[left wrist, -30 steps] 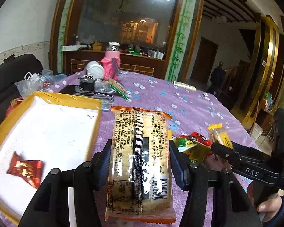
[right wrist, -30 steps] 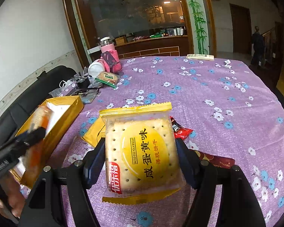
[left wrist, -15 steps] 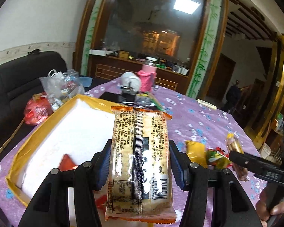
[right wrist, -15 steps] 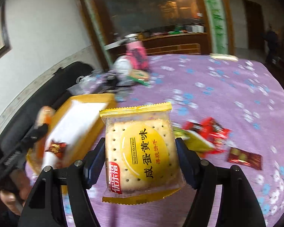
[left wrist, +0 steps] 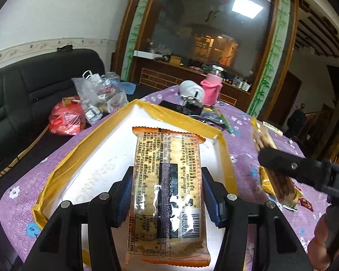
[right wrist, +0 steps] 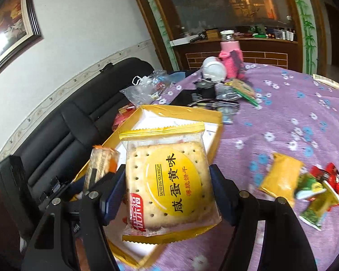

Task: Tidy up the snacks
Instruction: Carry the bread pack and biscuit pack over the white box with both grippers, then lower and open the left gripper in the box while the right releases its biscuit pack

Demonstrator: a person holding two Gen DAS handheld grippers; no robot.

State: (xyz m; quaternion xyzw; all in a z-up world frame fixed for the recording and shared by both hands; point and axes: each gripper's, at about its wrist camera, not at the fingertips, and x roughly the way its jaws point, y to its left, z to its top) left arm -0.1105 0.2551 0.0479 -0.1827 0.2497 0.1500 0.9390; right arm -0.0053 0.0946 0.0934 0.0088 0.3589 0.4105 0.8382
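Toward the far edge of the tabletop (right wrist: 293, 103), on its purple flowered cloth, I see a pink bottle (right wrist: 231, 58) with a white round object (right wrist: 213, 67) just beside it. Off the left edge, a black sofa (left wrist: 34, 83) carries a red plastic bag (left wrist: 66, 119) and clear plastic bags (left wrist: 99, 97). A framed picture (right wrist: 10, 22) hangs on the white wall.

Both wrist fisheyes look forward and down along their jaws, close above the yellow-rimmed box (left wrist: 180, 122) (right wrist: 183, 110); both share it, desk (left wrist: 244, 158) (right wrist: 282, 117), black sofa (left wrist: 34, 85) (right wrist: 79, 124).
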